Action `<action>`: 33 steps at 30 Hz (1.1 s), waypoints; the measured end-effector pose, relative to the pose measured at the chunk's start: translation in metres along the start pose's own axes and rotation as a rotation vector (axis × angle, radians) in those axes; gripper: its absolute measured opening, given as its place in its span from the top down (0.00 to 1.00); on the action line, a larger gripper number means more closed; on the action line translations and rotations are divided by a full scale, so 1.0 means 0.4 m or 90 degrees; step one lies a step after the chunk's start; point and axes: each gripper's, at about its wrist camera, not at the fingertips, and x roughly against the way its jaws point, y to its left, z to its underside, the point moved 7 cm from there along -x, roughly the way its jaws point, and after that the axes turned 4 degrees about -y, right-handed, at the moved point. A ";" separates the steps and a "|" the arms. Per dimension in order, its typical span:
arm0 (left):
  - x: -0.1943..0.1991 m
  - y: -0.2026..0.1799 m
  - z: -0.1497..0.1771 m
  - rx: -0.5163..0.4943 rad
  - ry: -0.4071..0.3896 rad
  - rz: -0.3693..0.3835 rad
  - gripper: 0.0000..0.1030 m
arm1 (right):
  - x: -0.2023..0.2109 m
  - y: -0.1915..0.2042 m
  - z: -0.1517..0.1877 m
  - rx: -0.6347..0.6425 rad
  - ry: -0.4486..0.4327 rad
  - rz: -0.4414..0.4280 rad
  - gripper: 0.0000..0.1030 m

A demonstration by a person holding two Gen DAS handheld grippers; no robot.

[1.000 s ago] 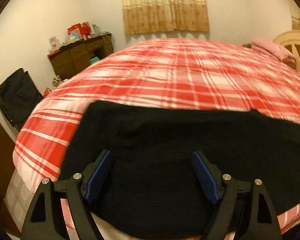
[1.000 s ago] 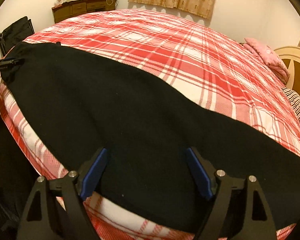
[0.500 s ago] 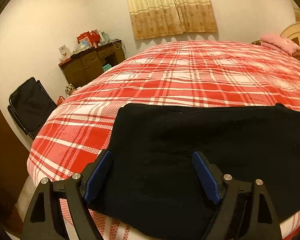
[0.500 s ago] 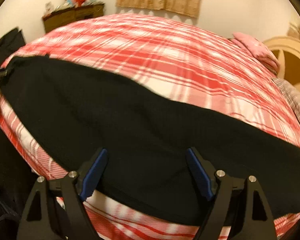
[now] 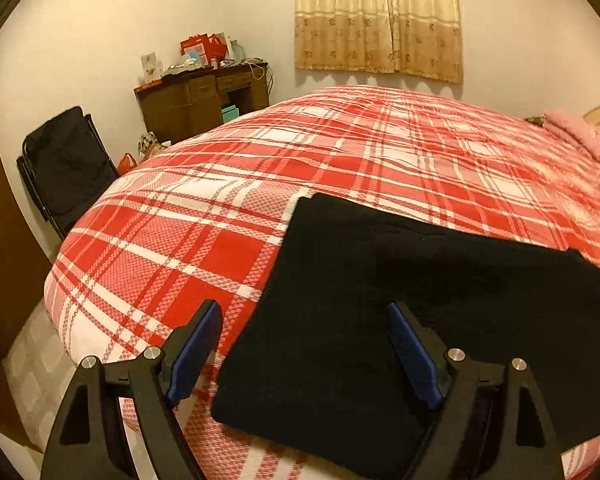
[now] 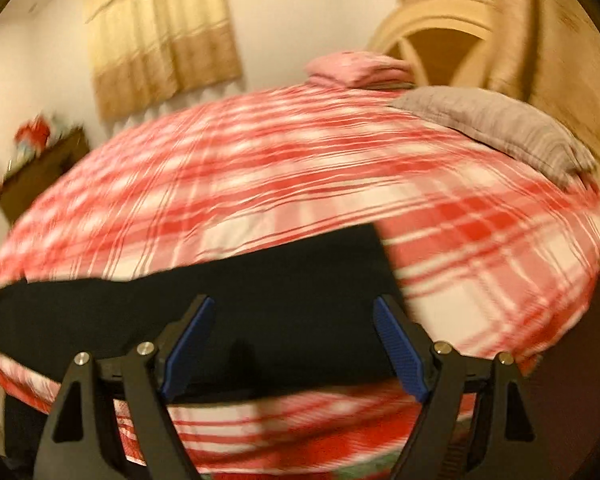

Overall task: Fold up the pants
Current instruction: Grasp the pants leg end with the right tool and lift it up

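Left wrist view: the black pants (image 5: pixel 420 304) lie flat on the bed (image 5: pixel 220 208), near its front edge. Their left end is a straight edge with a square corner at the back. The left tool (image 5: pixel 304 344) hangs just above that end. Its two blue pads (image 5: pixel 194 344) are spread wide and hold nothing. One pad is over the red and white cover, the other is over the black cloth. A dark desk (image 5: pixel 196 100), a black chair (image 5: pixel 68 160) and a curtain (image 5: pixel 380 20) are far back by the wall.

The pants look soft, thick and floppy. I think they are light and will bend and sag when lifted, so they cannot be pushed like a board. They will not break. A good place to hold is the left edge, close to a corner, with the cloth pinched between the pads.

Right wrist view: this picture is blurry. The pants (image 6: pixel 220 300) stretch across the front of the bed (image 6: pixel 300 184), and their right end stops with a straight edge. The right tool (image 6: pixel 292 344) is above that end. Its pads (image 6: pixel 400 344) are spread wide too, with nothing in them. A grey pillow (image 6: pixel 500 124) and a pink thing (image 6: pixel 356 66) sit at the head of the bed.

Here the best hold is the right edge near a corner, so both ends can lift together and the fold stays even.
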 end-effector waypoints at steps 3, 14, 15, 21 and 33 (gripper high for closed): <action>-0.003 -0.010 0.003 -0.008 0.001 -0.003 0.17 | 0.008 -0.055 -0.006 -0.043 0.007 -0.003 0.31; -0.005 -0.001 0.006 -0.001 -0.001 0.001 0.15 | -0.020 -0.098 0.019 -0.121 0.053 -0.055 0.51; -0.005 -0.001 0.006 -0.001 -0.001 0.001 0.15 | -0.019 -0.101 0.019 -0.119 0.053 -0.052 0.54; -0.006 -0.003 0.004 0.000 -0.003 -0.002 0.15 | -0.016 -0.122 0.025 -0.125 0.054 -0.036 0.54; -0.007 -0.009 0.005 0.002 -0.004 0.002 0.14 | -0.025 -0.136 0.028 -0.201 0.032 -0.141 0.77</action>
